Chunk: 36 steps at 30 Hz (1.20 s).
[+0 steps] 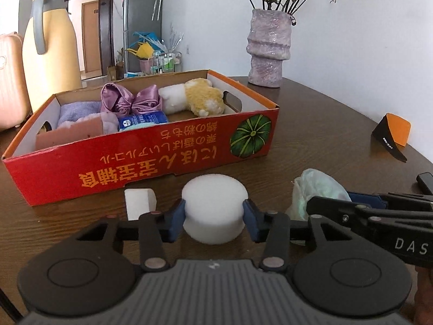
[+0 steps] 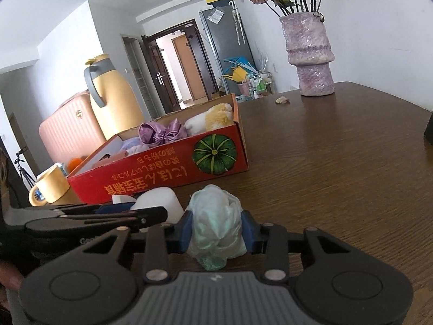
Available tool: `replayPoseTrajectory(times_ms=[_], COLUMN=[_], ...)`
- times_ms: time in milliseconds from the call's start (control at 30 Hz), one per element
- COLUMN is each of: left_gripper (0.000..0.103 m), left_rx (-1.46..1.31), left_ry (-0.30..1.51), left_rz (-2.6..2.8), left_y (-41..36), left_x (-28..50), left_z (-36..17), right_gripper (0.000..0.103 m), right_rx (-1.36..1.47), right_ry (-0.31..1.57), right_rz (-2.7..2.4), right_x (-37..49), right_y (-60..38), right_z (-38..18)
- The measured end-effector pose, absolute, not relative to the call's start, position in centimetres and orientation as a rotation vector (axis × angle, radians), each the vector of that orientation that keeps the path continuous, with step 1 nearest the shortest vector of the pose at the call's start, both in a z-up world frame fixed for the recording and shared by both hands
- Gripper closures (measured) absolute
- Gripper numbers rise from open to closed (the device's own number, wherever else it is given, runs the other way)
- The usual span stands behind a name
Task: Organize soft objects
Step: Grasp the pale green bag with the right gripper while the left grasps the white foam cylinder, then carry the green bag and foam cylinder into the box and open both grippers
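Foam puck (image 1: 214, 205) sits on the table (image 1: 324, 140) just in front of the red box (image 1: 151, 154), between the left gripper (image 1: 214, 218) pads; jaws closed onto its sides, apparently still resting on the wood. Grip is at mid-height, likely so it lifts level without folding. White, round, flat-topped, no visible dent at the pads.

Right gripper (image 2: 216, 228) jaws are clamped on the bag wad (image 2: 216, 224), just right of the puck. Wad is pale, mint-tinged crumpled film, bulging above and below the pads, so the hold is on a loose bundle.

Both picks sit side by side near the box's front wall, probably for a short carry over it. Box already holds a towel (image 1: 78, 108), satin bow (image 1: 132, 101), plush (image 1: 197, 97). Small foam block (image 1: 139, 203) lies loose left of the puck.
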<state>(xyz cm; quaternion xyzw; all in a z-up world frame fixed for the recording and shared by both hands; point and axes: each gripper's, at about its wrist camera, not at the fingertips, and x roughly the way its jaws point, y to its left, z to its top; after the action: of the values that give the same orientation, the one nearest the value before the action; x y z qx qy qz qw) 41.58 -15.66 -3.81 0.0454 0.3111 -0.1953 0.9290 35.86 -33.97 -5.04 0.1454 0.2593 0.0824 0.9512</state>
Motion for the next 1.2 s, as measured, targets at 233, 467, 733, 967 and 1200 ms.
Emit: replayPoseTrajectory(times_ms=[233,467,733,967,1200], left_gripper=[0.058,0.058,0.058,0.058,0.058], left_rx=[0.017,-0.046,-0.057,-0.081,-0.005], left_ry=[0.577,0.557,0.556,0.553,0.476], left_rz=[-0.435,-0.439,-0.403,-0.42,-0.446], left_y=[-13.5,-9.6,-7.3,-7.0,-8.8], left_x=[36.4,29.3,25.5,26.3,31.8], left_z=[-0.8,0.9,0.9,0.8,3.3], right_gripper=[0.07,0.07,0.07,0.07,0.07], right_rx=[0.278,0.282,0.249,0.25,0.302], right_ry=[0.498,0.493,0.468,0.463,0.436], right_rz=[0.157,0.163,0.241,0.236,0.219], right_x=[32.1,27.1,24.1,24.0,28.5], right_y=[-33.5,-32.1,-29.0,-28.9,-31.4], right_z=[-3.1,-2.5,-1.4,-1.0,0.3])
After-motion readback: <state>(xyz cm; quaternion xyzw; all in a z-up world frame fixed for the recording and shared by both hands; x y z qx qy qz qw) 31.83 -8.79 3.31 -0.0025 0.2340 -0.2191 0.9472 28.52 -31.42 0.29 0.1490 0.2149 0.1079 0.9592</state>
